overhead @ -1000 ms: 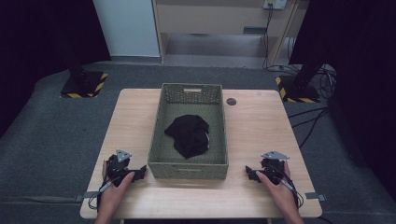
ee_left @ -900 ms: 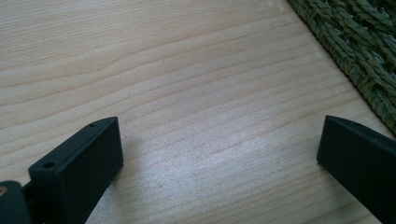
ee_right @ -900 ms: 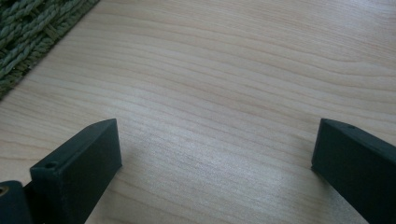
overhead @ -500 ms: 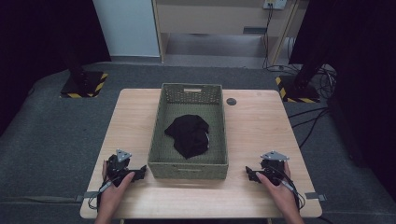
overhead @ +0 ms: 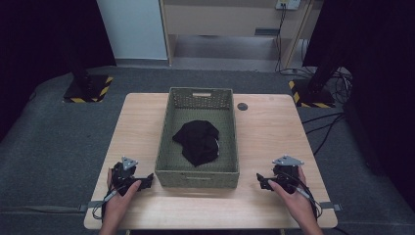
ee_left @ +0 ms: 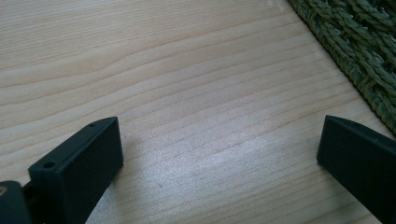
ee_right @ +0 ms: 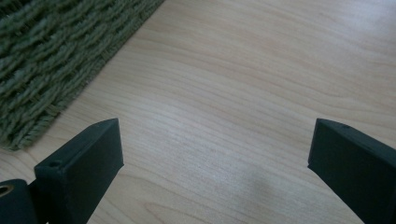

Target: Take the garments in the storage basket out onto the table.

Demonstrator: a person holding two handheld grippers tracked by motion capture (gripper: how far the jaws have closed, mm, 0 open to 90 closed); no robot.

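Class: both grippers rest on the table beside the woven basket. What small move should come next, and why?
Probably lift the left gripper over the green woven basket's near wall toward the crumpled black cloth. Both it and the right gripper sit open and empty on the wooden table.

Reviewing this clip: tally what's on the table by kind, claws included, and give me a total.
Woven green basket: 1
Black garment, crumpled inside the basket: 1
Small dark round disc, on the table beside the basket's far right corner: 1
Hand-held claws: 2, the left claw and the right claw, both open and resting on the table
Total: 5
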